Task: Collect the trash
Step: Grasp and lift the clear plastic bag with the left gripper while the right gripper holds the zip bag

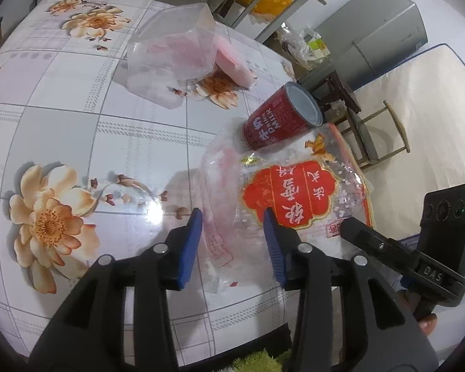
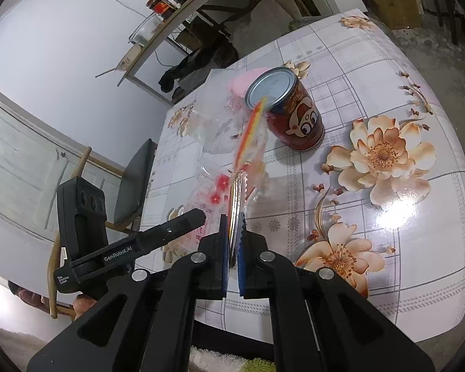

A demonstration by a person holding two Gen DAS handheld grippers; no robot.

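A clear plastic bag with a red label (image 1: 290, 193) is held up over the floral table (image 1: 77, 130). My right gripper (image 2: 232, 232) is shut on the bag's edge (image 2: 248, 142). My left gripper (image 1: 232, 226) is open, its blue pads on either side of the bag's clear part. A red milk can (image 1: 282, 117) stands just behind the bag; it also shows in the right wrist view (image 2: 294, 111). A clear plastic box (image 1: 173, 43) and a pink packet (image 1: 232, 62) lie farther back.
The table edge runs close on the right in the left wrist view, with a stool (image 1: 334, 93), a chair (image 1: 378, 136) and a grey cabinet (image 1: 375, 37) beyond. A shelf (image 2: 183, 18) and a dark chair (image 2: 133, 183) stand past the table.
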